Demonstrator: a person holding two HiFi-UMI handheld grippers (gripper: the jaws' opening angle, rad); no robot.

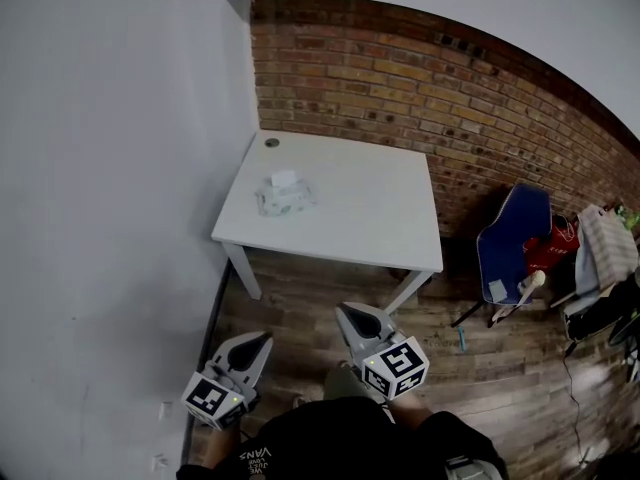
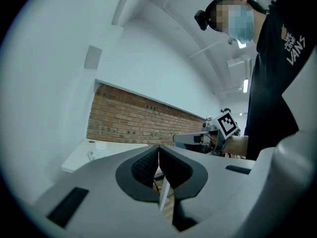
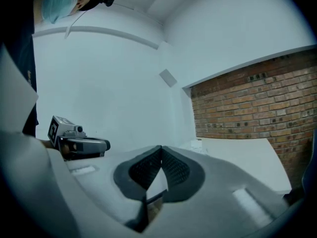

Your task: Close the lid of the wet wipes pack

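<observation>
The wet wipes pack [image 1: 284,194] lies on the left part of the white table [image 1: 370,208], its white lid flipped up. It shows small and far in the left gripper view as the pack [image 2: 97,153] and in the right gripper view as the pack [image 3: 197,146]. Both grippers hang well short of the table, over the wooden floor near the person's body. My left gripper [image 1: 262,340] is shut with nothing in it, jaws meeting at the tips [image 2: 158,148]. My right gripper [image 1: 346,313] is likewise shut and holds nothing [image 3: 160,148].
A small round object [image 1: 271,142] sits at the table's far left corner. A brick wall [image 1: 440,98] runs behind the table, a white wall [image 1: 100,218] on the left. A blue chair [image 1: 512,236] with clutter stands to the right. Wooden floor [image 1: 480,368] lies between me and the table.
</observation>
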